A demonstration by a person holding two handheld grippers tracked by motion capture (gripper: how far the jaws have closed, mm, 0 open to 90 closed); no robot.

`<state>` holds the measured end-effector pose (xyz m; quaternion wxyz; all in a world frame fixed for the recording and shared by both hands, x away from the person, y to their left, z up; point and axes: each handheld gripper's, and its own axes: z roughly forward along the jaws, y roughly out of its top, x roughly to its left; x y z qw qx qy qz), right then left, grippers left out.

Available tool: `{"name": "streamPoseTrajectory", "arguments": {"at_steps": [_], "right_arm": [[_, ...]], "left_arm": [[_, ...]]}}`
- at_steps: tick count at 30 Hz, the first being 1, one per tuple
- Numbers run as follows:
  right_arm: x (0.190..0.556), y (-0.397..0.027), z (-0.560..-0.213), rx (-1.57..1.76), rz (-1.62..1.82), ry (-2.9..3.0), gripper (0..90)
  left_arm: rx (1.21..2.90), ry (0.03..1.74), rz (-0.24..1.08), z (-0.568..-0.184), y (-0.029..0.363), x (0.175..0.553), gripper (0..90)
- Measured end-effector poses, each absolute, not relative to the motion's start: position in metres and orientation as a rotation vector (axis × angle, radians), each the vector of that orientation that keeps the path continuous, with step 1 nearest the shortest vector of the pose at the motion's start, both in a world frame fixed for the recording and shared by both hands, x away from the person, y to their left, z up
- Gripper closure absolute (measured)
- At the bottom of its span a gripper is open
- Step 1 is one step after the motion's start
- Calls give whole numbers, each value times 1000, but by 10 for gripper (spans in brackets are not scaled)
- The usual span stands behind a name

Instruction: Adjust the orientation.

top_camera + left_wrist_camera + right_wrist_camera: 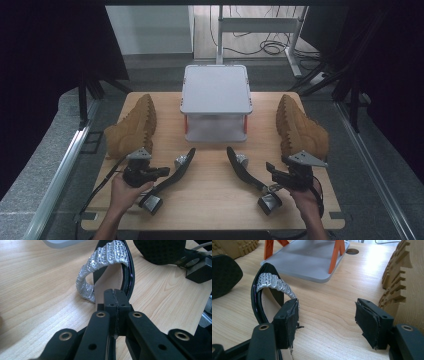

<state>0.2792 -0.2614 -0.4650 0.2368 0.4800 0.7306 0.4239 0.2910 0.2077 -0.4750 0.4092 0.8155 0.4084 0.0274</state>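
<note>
The left gripper [115, 296] has its jaws pressed together on nothing, just short of the left sandal [176, 172] near the table's [215, 205] front edge. The right gripper [327, 322] stands wide apart, one pad beside the right sandal's [265, 290] glittery strap, a tan boot [404, 282] close by.

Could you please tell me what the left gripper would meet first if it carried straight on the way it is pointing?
Most likely the black sandal with the silver strap. The left gripper is shut, with nothing between its jaws, and the sandal's insole lies just beyond its tips. Whether they already touch it is unclear.
</note>
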Motion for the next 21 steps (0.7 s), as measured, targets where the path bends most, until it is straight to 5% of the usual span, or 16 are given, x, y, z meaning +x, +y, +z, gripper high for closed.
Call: {"name": "streamPoseTrajectory", "arguments": {"at_steps": [21], "right_arm": [[275,-255,-463,1288,1157,1990,354]], "left_arm": [[2092,1020,60,-480,202,291,900]]}}
